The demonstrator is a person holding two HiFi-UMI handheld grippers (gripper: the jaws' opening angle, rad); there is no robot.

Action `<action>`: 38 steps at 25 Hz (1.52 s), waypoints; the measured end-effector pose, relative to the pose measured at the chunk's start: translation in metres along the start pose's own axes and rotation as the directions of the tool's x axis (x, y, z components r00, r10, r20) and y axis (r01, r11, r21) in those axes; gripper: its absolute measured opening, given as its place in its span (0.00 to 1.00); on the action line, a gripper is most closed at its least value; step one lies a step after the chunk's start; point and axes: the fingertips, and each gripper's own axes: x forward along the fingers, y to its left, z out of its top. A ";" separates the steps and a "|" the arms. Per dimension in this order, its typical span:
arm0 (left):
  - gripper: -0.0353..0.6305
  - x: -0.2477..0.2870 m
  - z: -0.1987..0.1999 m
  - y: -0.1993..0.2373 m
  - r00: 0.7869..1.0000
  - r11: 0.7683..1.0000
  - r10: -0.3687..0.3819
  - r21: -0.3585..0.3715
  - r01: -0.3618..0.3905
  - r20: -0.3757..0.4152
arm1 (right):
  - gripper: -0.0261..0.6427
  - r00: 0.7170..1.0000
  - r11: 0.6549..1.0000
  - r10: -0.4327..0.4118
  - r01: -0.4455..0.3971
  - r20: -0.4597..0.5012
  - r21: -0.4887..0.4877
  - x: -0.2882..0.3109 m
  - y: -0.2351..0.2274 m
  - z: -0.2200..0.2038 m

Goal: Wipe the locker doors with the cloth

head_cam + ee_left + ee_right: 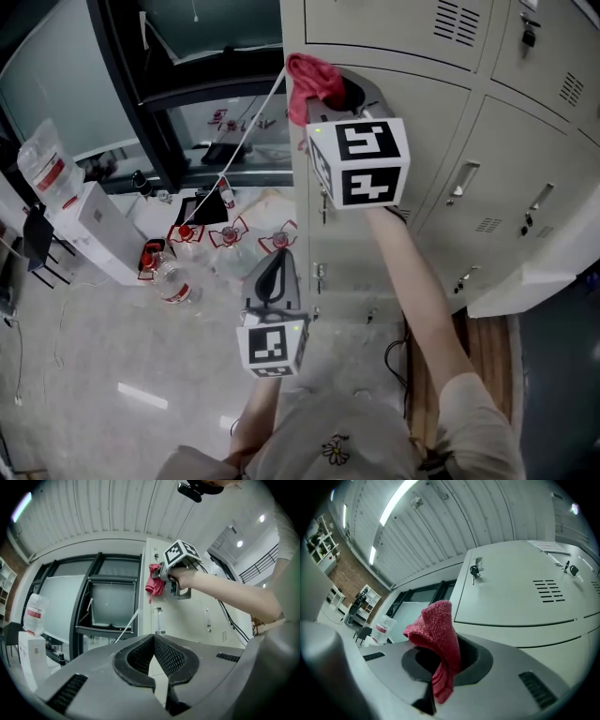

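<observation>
Red cloth clamped in right gripper, arm outstretched | left gripper low, jaws together, empty

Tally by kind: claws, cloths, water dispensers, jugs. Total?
2 claws: left claw shut and empty, right claw shut on the cloth
1 red cloth
1 water dispenser
1 water jug, on top of the dispenser
Total: 5

Grey left gripper, black-white marker cube
</observation>
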 end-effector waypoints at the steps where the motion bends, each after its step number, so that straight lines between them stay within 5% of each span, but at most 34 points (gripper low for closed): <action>1: 0.08 0.000 0.000 0.002 1.000 1.000 0.001 -0.001 -0.001 0.000 | 0.08 1.000 1.000 -0.008 0.007 -0.009 -0.013 0.003 0.000 -0.003; 14: 0.08 0.000 -0.008 0.002 1.000 0.999 0.004 -0.035 -0.004 -0.011 | 0.08 0.998 0.995 -0.051 0.048 -0.031 -0.092 0.000 -0.009 -0.005; 30: 0.08 0.016 -0.002 -0.034 1.000 1.000 0.000 0.016 0.000 -0.012 | 0.08 0.973 0.965 -0.219 0.205 -0.074 -0.163 -0.072 -0.143 -0.026; 38: 0.08 0.014 -0.008 -0.033 1.000 1.000 0.007 0.014 -0.006 -0.027 | 0.08 0.938 0.933 -0.334 0.316 -0.091 -0.169 -0.111 -0.207 -0.037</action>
